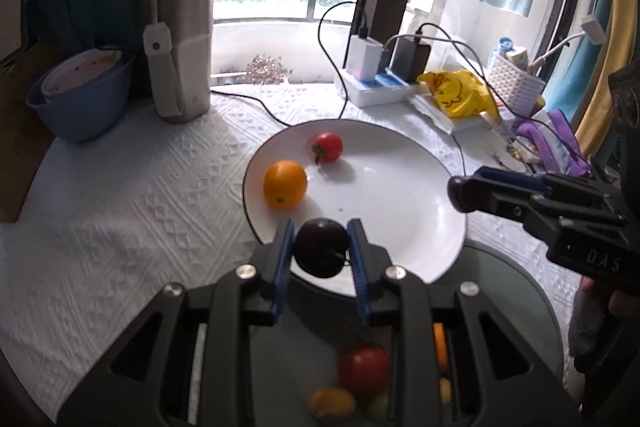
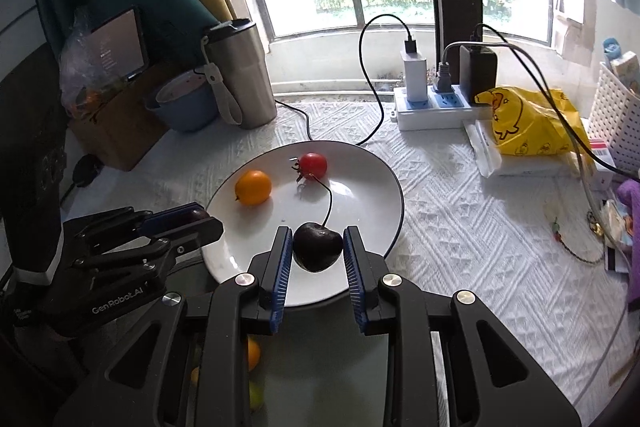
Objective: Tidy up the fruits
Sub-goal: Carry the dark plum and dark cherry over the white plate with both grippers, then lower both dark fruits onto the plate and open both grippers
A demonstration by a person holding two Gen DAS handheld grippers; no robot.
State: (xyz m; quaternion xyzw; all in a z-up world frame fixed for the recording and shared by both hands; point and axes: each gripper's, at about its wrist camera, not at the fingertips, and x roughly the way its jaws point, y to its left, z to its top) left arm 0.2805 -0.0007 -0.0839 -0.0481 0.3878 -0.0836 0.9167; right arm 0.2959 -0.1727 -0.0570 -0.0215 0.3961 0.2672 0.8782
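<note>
A white plate (image 1: 400, 195) on the white cloth holds an orange fruit (image 1: 285, 183) and a red tomato (image 1: 328, 147); the plate (image 2: 360, 187), orange fruit (image 2: 253, 187) and tomato (image 2: 313, 165) also show in the right wrist view. My left gripper (image 1: 320, 247) is shut on a dark cherry (image 1: 321, 247) over the plate's near rim. My right gripper (image 2: 318, 247) is shut on another dark cherry (image 2: 318, 246) with a long stem, over the plate's near edge. The right gripper (image 1: 460, 193) appears at the right of the left wrist view, the left gripper (image 2: 200, 221) at the left of the right wrist view.
More fruits (image 1: 364, 367) lie blurred under my left gripper on a grey round surface. A steel tumbler (image 1: 184, 47), a blue bowl (image 1: 80, 99), a power strip with chargers (image 1: 380, 83), a yellow bag (image 1: 456, 91) and a white basket (image 1: 516, 83) stand behind the plate.
</note>
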